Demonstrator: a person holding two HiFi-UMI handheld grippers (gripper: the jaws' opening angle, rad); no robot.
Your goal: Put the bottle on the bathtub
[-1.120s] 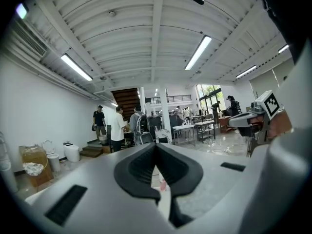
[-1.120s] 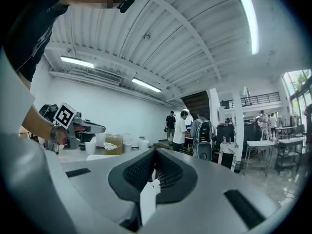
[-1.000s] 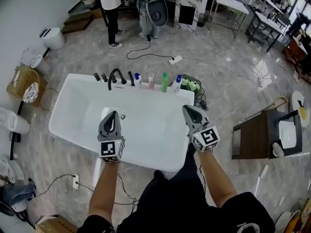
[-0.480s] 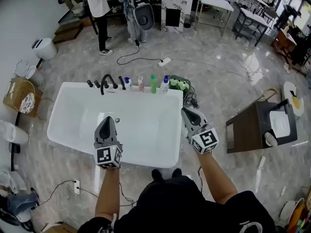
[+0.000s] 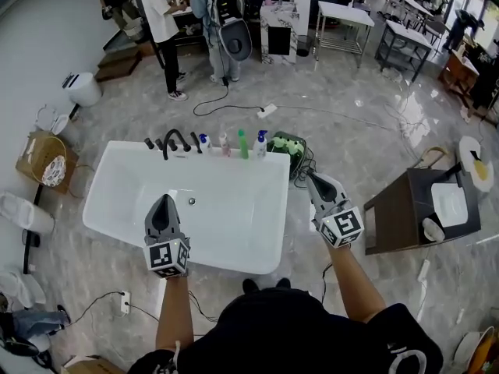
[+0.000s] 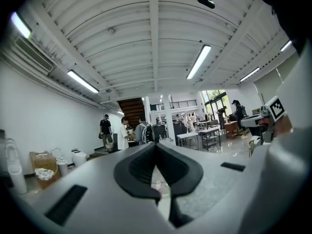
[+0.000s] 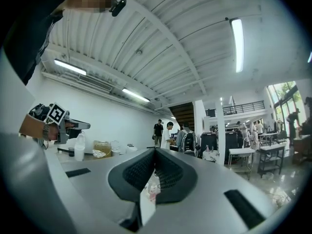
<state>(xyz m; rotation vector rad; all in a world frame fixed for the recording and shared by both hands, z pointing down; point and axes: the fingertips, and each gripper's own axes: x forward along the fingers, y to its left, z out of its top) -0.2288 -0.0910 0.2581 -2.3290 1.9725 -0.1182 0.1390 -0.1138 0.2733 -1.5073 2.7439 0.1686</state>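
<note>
Black shirt (image 5: 296, 329), grey marker-cubed tongs (image 5: 163, 201)

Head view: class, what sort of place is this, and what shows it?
Probably a bathroom-fittings showroom or workshop, not a home: a bathtub stands free on a wide stone floor, a toilet sits at the side, and work tables stand behind.

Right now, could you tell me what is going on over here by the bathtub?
A person stands at the near side of the white bathtub with a tool in each hand. The left tool is over the tub and the right tool is just past its right side. Both are shut and hold nothing. Four bottles stand in a row on the far rim beside the black faucet.
</note>
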